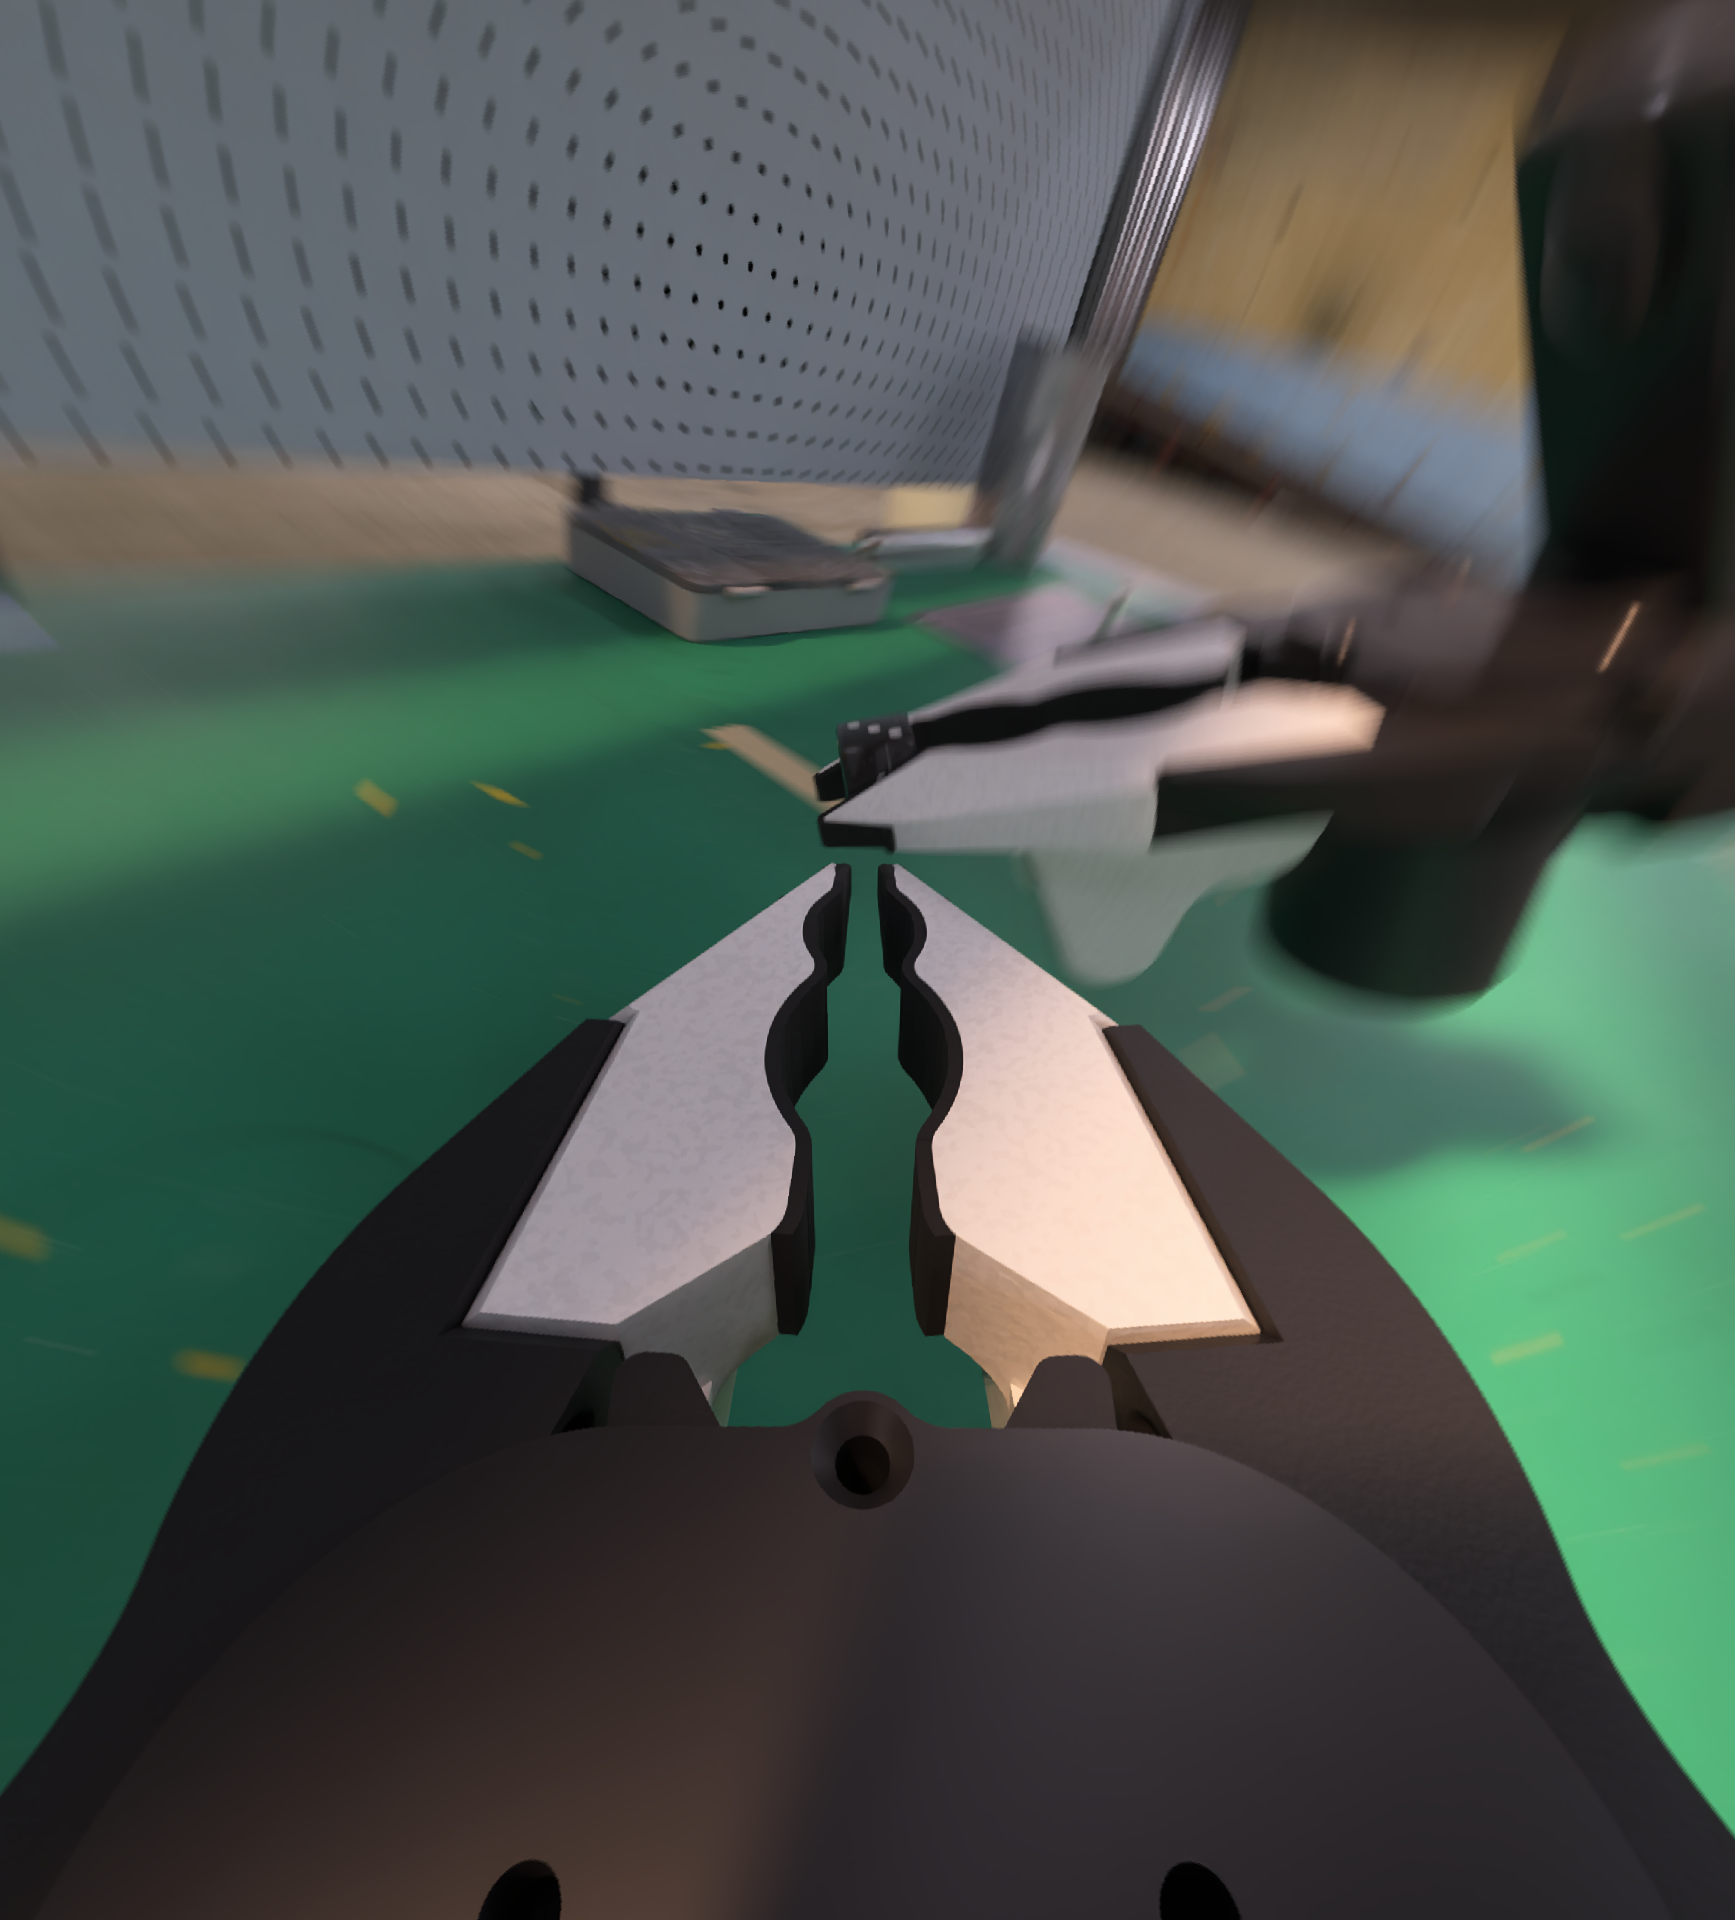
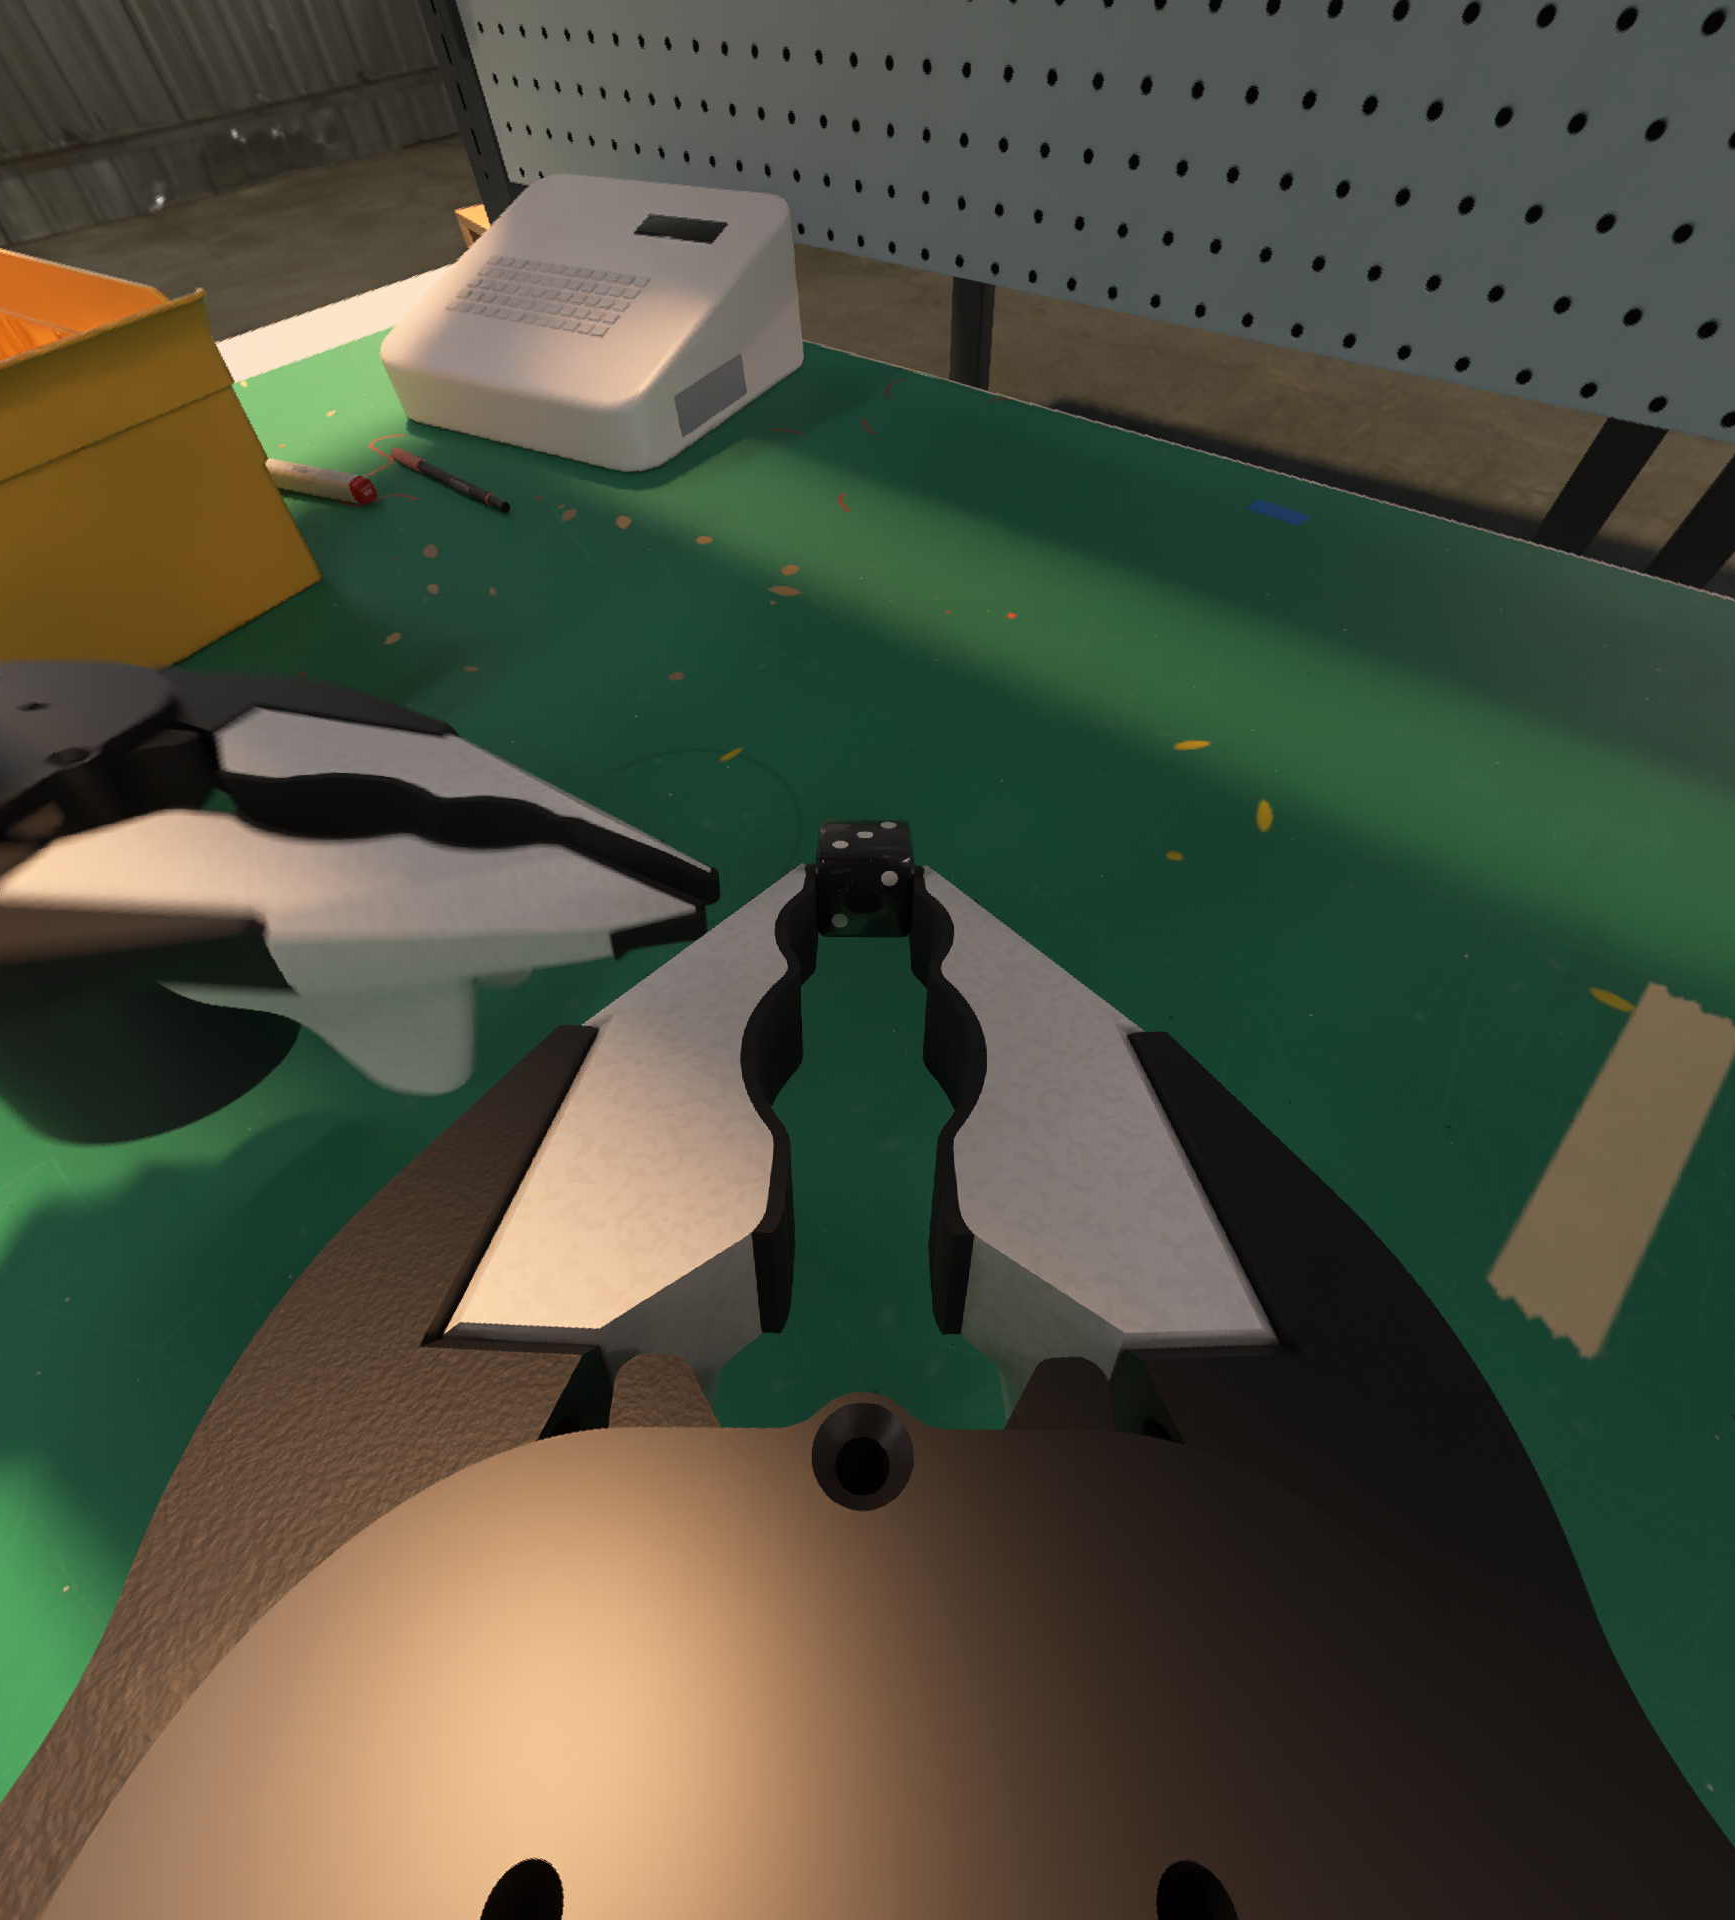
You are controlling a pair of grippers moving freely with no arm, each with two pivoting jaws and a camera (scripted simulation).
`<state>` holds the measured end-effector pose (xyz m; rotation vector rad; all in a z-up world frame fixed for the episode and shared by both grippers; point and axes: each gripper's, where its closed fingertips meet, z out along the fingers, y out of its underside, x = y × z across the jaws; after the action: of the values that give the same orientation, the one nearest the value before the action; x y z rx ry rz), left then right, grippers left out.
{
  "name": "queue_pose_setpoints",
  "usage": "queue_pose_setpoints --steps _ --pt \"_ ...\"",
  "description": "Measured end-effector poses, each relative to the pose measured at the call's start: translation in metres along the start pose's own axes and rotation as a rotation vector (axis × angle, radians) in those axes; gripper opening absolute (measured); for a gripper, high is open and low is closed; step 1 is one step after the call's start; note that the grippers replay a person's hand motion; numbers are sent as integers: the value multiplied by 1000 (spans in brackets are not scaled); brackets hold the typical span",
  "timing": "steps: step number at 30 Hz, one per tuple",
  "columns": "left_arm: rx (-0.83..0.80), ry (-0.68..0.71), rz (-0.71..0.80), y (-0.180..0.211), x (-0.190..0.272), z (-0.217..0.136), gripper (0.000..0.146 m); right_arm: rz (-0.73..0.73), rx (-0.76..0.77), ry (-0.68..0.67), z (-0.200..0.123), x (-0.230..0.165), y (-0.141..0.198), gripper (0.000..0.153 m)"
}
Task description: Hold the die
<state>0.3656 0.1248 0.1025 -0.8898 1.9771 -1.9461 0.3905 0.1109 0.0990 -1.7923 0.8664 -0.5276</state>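
Two claws: right claw (image 2: pixel 864 883) grips die (image 2: pixel 864 878); left claw (image 1: pixel 864 871) nearly closed, empty.

One black die (image 2: pixel 863 878) between the right fingers (image 2: pixel 1008 1039). Two grippers, two fingers each. One white keypad box (image 2: pixel 598 322), one yellow bin (image 2: pixel 73 468), two markers (image 2: pixel 323 483), one tan tape strip (image 2: pixel 1616 1169), one pegboard (image 2: pixel 1258 177), one grey tray (image 1: pixel 728 577).

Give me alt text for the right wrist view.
The right gripper pinches a black die at its fingertips above a green table. The left gripper, nearly shut and empty, points in from the left.
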Motion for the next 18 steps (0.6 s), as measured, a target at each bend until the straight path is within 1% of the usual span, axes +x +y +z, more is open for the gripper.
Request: queue_pose_setpoints --steps 1,2,4,5,6,7,8,9,10,11,12,15,16,17,18 --pt "-32 -67 261 2 -2 0 5 5 -1 -3 0 0 0 16" --pt "-59 -136 555 2 -5 -1 5 8 0 -6 0 0 0 16" --pt "-92 -295 1200 0 -12 -1 5 5 0 -1 -1 1 0 16" --pt "-94 -368 1448 -1 -15 -1 5 0 -1 9 -1 2 0 16" --pt "-83 -413 1595 -2 -16 -1 5 0 -2 14 -1 4 1 16" --pt "-69 -423 1640 -3 -16 0 5 7 -3 10 -1 5 1 16" --pt "-61 -411 1612 -4 -17 1 5 14 -2 4 -2 5 1 16" --pt "-58 -391 1532 -4 -17 1 6 16 -1 0 -2 5 1 16" --pt "-56 -363 1404 -4 -15 -1 6 16 -1 -1 -2 5 1 16" --pt "-48 -321 1238 -4 -13 -3 7 15 -1 0 -2 4 1 16" --pt "-40 -264 1037 -3 -9 -5 8 17 -1 1 -2 4 1 16" --pt "11 -67 340 -10 1 -13 14 23 0 1 -2 4 1 16" --pt "40 -2 122 -15 2 -16 18 21 -1 1 -2 4 1 16" --pt "63 50 -54 -18 1 -16 21 17 -2 1 -2 4 1 16" --pt "73 96 -182 -20 1 -16 22 15 -2 0 -2 3 1 16"
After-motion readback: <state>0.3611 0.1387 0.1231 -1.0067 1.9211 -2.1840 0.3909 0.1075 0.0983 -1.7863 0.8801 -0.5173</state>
